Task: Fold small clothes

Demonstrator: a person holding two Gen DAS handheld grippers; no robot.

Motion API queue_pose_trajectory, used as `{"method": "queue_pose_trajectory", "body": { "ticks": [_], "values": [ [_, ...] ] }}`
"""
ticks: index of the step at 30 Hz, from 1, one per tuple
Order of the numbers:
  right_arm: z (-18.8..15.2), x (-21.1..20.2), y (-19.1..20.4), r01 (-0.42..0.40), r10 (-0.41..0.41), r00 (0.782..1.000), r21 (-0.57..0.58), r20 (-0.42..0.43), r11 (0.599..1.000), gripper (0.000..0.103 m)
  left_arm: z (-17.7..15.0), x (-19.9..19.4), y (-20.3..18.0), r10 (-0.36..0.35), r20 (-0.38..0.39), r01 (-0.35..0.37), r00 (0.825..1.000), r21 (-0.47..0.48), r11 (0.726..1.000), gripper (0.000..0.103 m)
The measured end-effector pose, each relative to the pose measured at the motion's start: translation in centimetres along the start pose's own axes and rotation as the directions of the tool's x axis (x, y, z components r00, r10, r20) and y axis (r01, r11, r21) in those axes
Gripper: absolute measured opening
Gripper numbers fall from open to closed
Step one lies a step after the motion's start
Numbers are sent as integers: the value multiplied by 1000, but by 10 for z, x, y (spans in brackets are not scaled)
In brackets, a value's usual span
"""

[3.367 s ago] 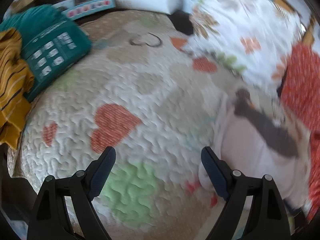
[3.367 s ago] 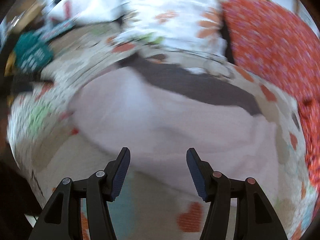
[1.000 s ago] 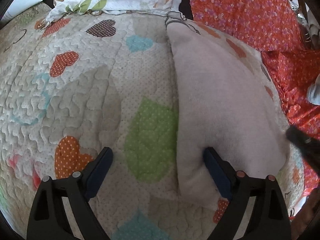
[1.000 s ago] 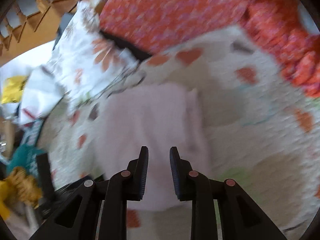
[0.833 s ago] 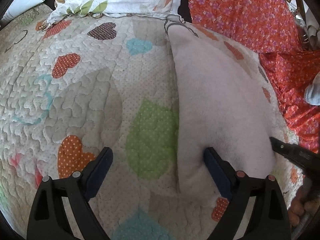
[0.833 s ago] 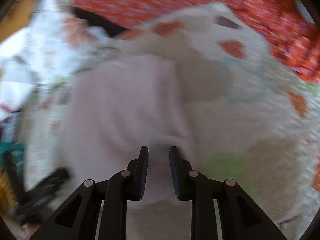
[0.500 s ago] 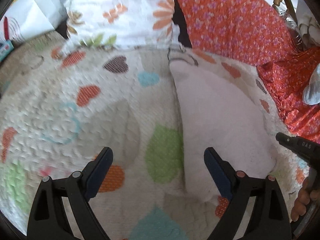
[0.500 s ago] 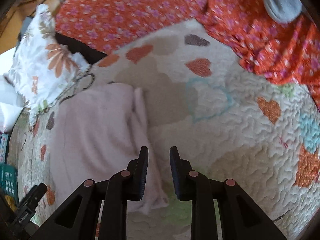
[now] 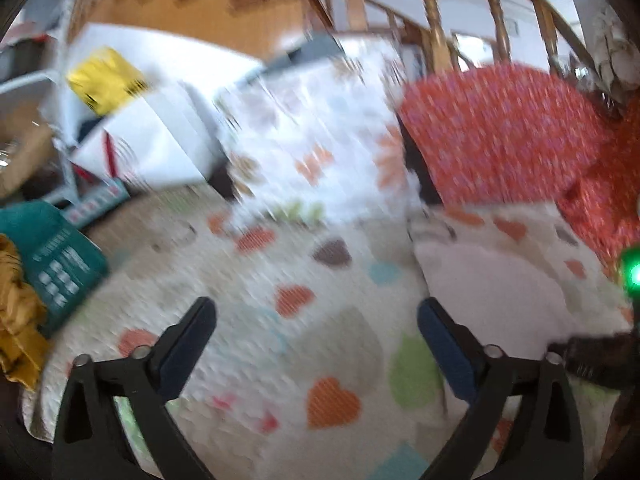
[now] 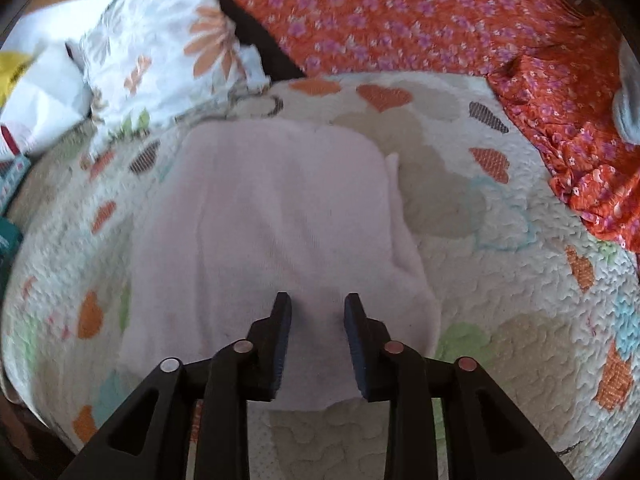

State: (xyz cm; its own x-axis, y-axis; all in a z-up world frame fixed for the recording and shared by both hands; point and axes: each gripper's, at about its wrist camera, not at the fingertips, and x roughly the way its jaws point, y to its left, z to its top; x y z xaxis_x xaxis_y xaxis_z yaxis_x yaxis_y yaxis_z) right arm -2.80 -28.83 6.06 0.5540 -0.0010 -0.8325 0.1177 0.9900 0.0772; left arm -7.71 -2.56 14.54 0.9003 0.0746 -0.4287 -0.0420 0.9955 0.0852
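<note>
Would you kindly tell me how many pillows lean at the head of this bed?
2: a white floral pillow on the left, an orange-red flowered pillow on the right. Others may be hidden.

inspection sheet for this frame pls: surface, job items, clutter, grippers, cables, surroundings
Surface: heart-print quilt, bumpy.
Job's things: pale pink garment lying folded flat on the quilt.
Clutter: teal cloth and mustard striped cloth at the quilt's edge; white bag.
Grippers: left gripper wide open, empty; right gripper just opening, nothing pinched, over the garment.
Cables: nothing seen.
Surroundings: floral pillow, orange flowered fabric, wooden rails.
</note>
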Motion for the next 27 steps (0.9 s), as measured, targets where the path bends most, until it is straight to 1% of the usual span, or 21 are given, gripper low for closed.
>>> {"method": "queue_pose_trajectory", "body": {
  "ticks": [1, 5, 8, 11, 13, 15, 17, 19, 21, 22, 23, 25, 27],
  "values": [
    [-2, 3, 1, 9, -9, 1000, -4, -9, 1000, 37, 3, -7, 5, 7, 32, -7, 999, -18, 1000, 103],
    [-13, 2, 7, 34, -35, 999, -19, -26, 999, 41, 10, -26, 24, 29, 88, -22, 996, -82, 996, 103],
    [-25, -1, 15, 55, -57, 998, -57, -27, 997, 44, 11, -33, 31, -1, 87, 8, 996, -87, 996, 103],
    [-42, -5, 23, 70, -74, 997, -90, -35, 993, 48, 6, -40, 34, -22, 44, 26, 999, -93, 995, 103],
    [-52, -10, 26, 64, -70, 996, -108, -55, 992, 48, 2, -42, 35, -58, 13, 59, 998, -112, 992, 103],
    [-56, -21, 23, 33, -40, 997, -87, -69, 996, 48, -4, -46, 35, -115, -17, 112, 993, -135, 985, 103],
    [-51, -32, 20, 15, -19, 998, -57, -66, 998, 48, -9, -46, 31, -167, -44, 158, 985, -153, 975, 103],
    [-36, -47, 16, -17, 15, 999, -34, -39, 999, 48, -13, -43, 27, -199, -63, 188, 978, -157, 970, 103],
    [-24, -56, 13, -13, 13, 1000, -30, 1, 999, 54, -15, -39, 16, -230, -96, 217, 969, -122, 968, 103],
    [-20, -57, 12, -9, 9, 1000, -36, 15, 999, 56, -16, -36, 12, -235, -108, 224, 966, -106, 969, 103],
    [-17, -57, 11, -1, 2, 1000, -45, 27, 999, 57, -19, -32, 6, -229, -120, 219, 966, -88, 972, 103],
    [-15, -53, 10, 21, -18, 999, -60, 51, 998, 57, -25, -23, -2, -207, -150, 199, 967, -67, 978, 103],
    [-19, -47, 5, 48, -42, 995, -66, 93, 997, 57, -33, -12, -11, -189, -194, 186, 963, -37, 982, 103]
  ]
}}
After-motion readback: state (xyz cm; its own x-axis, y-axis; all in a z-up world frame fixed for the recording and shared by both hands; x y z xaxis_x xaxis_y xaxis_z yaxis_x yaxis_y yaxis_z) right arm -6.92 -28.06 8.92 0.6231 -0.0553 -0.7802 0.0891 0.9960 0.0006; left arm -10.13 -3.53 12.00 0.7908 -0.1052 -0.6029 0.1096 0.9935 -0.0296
